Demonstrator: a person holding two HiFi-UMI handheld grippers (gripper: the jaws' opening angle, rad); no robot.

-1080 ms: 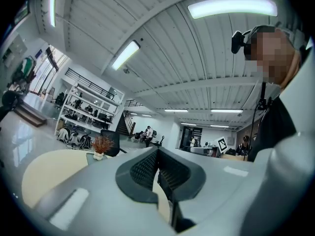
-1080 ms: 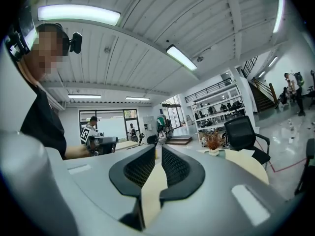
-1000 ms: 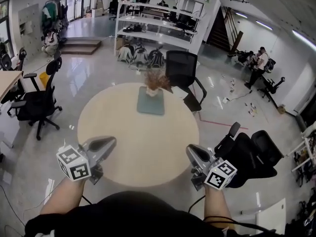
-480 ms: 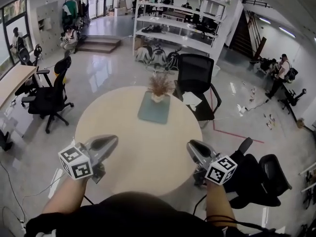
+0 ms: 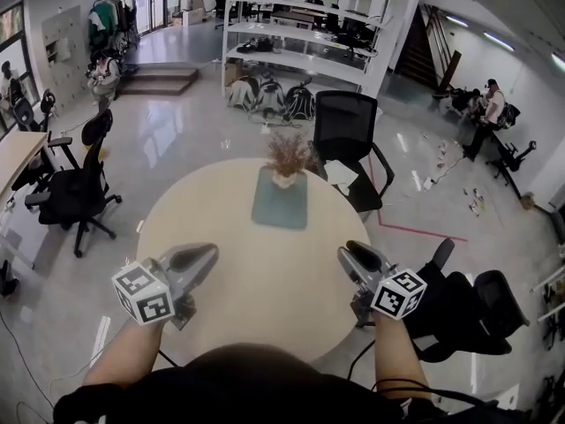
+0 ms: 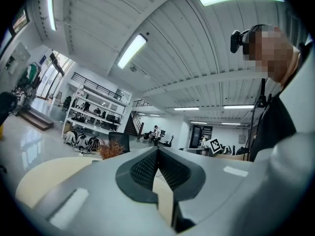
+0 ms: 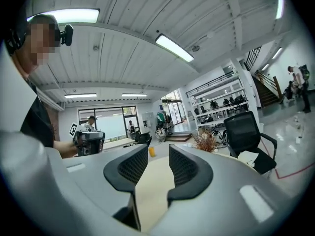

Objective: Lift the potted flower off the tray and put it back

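Observation:
The potted flower, dry brown sprigs in a small white pot, stands at the far end of a grey-green tray on the round beige table. Both grippers hover level over the table's near edge, far short of the tray. My left gripper is shut with nothing in it; its tips meet, and the flower shows far off to their left. My right gripper is empty and its jaws are opening; a narrow gap shows bare tabletop, with the flower to the right.
A black office chair stands just behind the table, another close at my right, a third at the left. White shelving fills the back. People stand far off at the right.
The table, tray and flower have drawn nearer as both grippers advance toward them; the gripper tips now reach over the table's near edge.

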